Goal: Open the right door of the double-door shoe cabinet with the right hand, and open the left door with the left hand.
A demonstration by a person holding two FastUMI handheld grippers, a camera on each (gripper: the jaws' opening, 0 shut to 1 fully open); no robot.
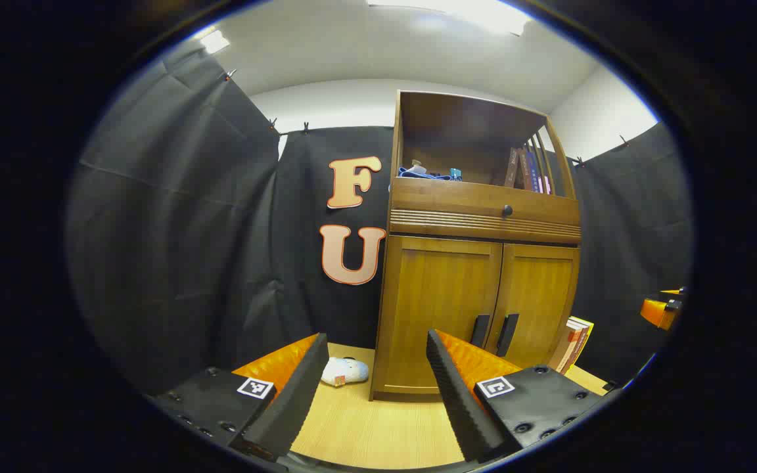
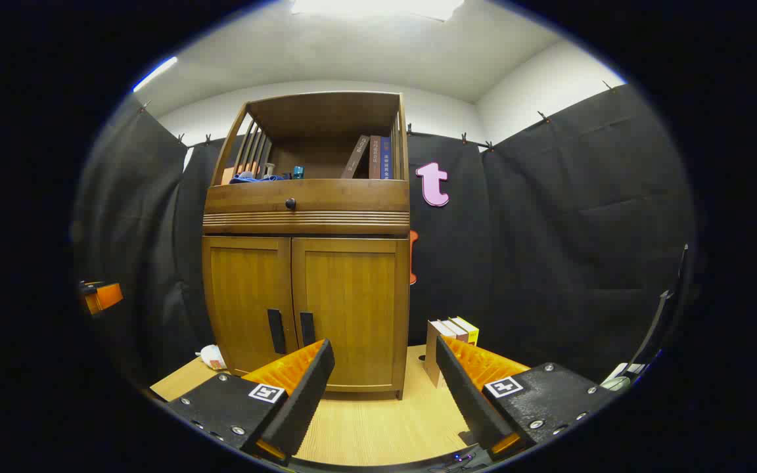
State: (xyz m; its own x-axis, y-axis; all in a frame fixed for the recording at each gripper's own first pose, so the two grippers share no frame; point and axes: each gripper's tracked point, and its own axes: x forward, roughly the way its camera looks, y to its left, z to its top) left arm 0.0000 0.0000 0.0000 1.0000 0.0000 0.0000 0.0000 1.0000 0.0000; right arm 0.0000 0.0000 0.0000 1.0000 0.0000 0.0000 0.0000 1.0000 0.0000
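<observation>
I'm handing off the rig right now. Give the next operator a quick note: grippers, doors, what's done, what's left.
Left gripper: jaws open, empty, short of the cabinet.
Right gripper: jaws open, empty, also short of it.
Shoe cabinet: on the wooden floor, both doors shut. Left door and right door have dark vertical handles side by side at the centre seam, left handle, right handle.
Done: nothing yet.
Left: right gripper pulls the right door open, then left gripper opens the left door.
</observation>
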